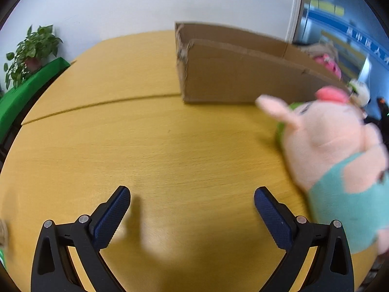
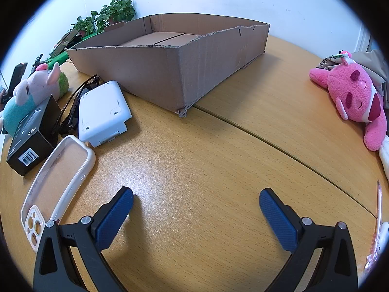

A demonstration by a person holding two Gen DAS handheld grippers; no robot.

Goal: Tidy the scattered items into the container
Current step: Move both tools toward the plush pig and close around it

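An open cardboard box (image 2: 155,73) stands on the wooden table, also in the left wrist view (image 1: 233,73). A pink pig plush in teal (image 1: 335,160) lies just right of my open, empty left gripper (image 1: 192,202); it shows far left in the right wrist view (image 2: 31,92). My right gripper (image 2: 196,202) is open and empty over bare table. To its left lie a clear phone case (image 2: 56,182), a black carton (image 2: 31,138), black sunglasses (image 2: 73,107) and a white device (image 2: 102,112). A bright pink plush (image 2: 357,102) lies at the right.
A pink pen (image 2: 376,221) lies at the right table edge. Potted plants (image 2: 114,14) stand behind the box on a green surface (image 1: 26,90). A seam (image 2: 279,143) runs across the table. Brown paper (image 2: 372,60) lies behind the pink plush.
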